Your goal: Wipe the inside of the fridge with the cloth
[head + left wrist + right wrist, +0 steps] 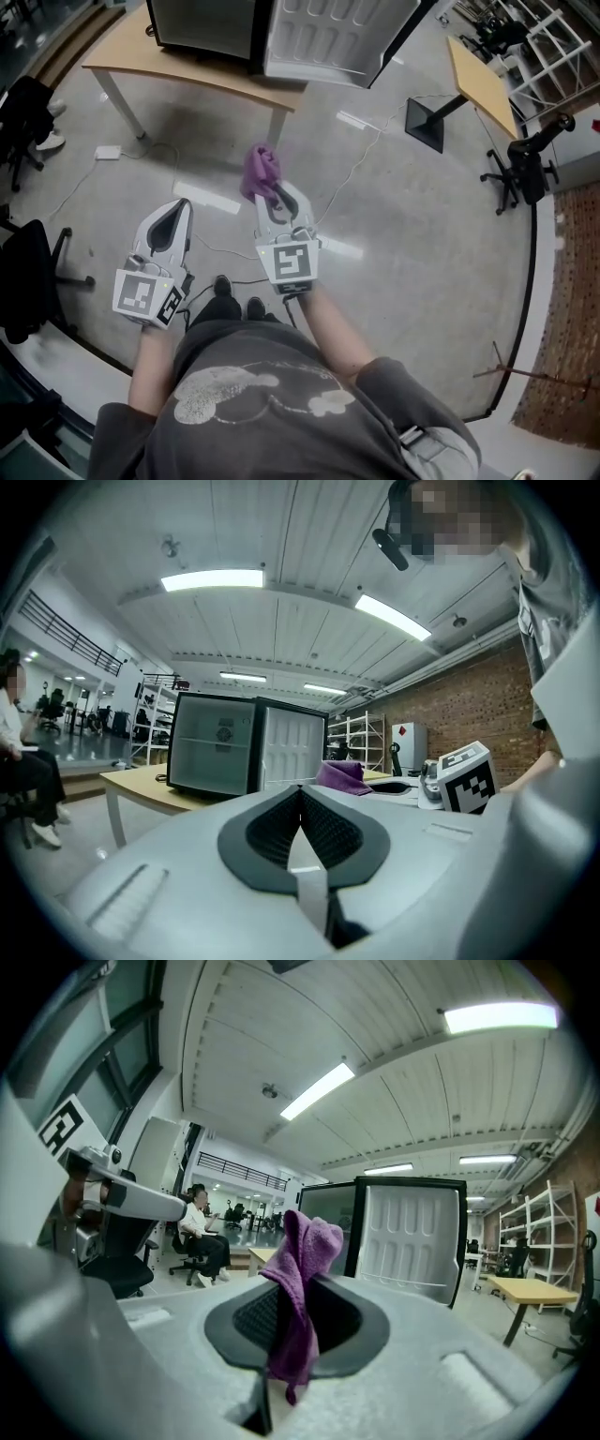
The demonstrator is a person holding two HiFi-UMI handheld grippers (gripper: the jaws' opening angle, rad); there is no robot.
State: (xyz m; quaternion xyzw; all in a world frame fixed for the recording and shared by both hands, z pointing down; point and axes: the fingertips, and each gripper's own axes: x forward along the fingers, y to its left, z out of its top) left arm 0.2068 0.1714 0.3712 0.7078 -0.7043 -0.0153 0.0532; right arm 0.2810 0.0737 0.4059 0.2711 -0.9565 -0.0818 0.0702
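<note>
Holding the purple cloth (298, 1279) out front, the right gripper (270, 194) has its jaws pinched on it. Fabric bunches up above the pads and a tail droops below, plain to see in the right gripper view. Left gripper (176, 211) is just beside it, tips together w/ nothing between them, so that one's idle.

Fridge (202, 23) stands on the wooden table (169, 73) ahead, door (333, 37) swung wide, interior exposed, but well apart from both grippers. So no wiping yet, by my read; the approach comes first.

Now the cloth itself: looks soft, light, floppy. It folds over under its own weight, no stiffness at all. Prob. microfibre or sim., though the weave can't be made out.

Grip is on a bunched part, w/ a loose lump beyond the tips. Handy, since that lump is what should meet the fridge walls, not the hard jaw tips.

Risk, imo: a limp cloth can drag & slip out of the pinch when rubbed on the liner, esp. round the shelf (208, 741) edge or in corners. Taking hold deeper in the bunch, w/ more layers between the pads, would likely resist that. No weight to worry abt; contact pressure is the real issue.
</note>
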